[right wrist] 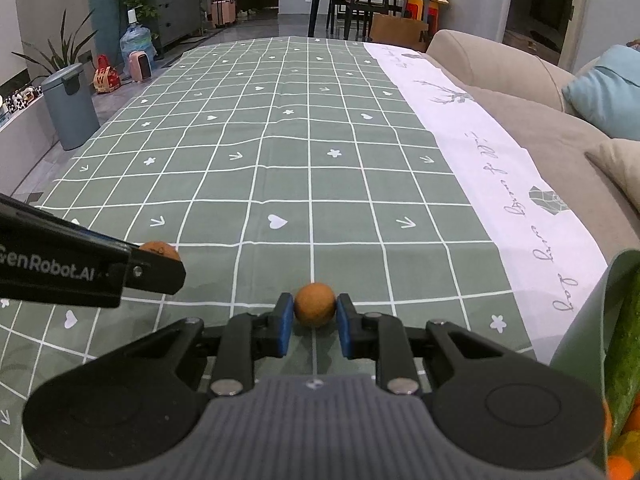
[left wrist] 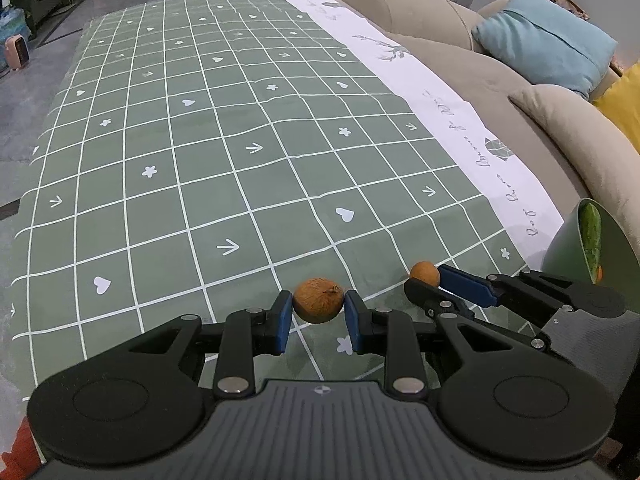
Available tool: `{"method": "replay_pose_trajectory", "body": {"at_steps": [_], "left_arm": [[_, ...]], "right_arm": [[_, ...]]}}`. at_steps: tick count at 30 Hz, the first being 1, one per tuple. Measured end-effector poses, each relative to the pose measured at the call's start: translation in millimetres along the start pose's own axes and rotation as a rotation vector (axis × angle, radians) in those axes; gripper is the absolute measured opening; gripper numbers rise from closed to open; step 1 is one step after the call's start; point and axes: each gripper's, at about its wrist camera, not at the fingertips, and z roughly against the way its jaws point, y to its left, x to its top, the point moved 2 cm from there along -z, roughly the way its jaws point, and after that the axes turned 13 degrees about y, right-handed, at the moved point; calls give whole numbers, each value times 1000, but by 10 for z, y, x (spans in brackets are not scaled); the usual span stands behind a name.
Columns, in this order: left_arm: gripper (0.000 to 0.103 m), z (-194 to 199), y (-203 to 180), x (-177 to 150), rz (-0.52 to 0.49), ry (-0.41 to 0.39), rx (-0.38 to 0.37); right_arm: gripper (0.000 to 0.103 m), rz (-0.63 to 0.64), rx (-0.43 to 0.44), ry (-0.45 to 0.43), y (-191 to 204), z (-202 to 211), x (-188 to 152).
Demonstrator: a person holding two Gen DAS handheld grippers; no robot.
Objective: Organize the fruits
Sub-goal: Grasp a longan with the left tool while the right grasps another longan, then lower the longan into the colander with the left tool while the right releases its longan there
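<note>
At the lower right of the right wrist view, a green bowl (right wrist: 592, 320) is cut off by the frame edge, showing only part of its rim; a cucumber (right wrist: 628, 360) and orange fruit (right wrist: 620, 466) inside it are seen only in part. At left, the left claw (right wrist: 176, 272) enters from the frame edge and covers most of a small brown fruit (right wrist: 158, 247). In the left wrist view, the right claw (left wrist: 424, 286) hides the lower side of another brown fruit (left wrist: 425, 272). Script on the white cloth border (left wrist: 460, 128) is too small to read.
</note>
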Motion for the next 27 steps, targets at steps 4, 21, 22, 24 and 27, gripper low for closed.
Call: {"method": "replay_pose_trajectory", "body": {"at_steps": [4,21,22,24,27], "left_arm": [[31,107,-36,-50,-10,-10,4],[31,516,-474,-533,-125,-3,-37],[31,538,-512,-567,-133,-2,-40],[31,571,-586,-616,-149,0,-42],[31,623,-704,-681,-178,-1,-46]], "right_arm": [[18,6,2,-7,44,143,-31],[18,-99,40,31,22,1060,-678],[18,-101,39,34,12,1104,-729],[18,-107,34,37,-19,1201,-830],[18,-122,28,35,-83,1333,-941]]}}
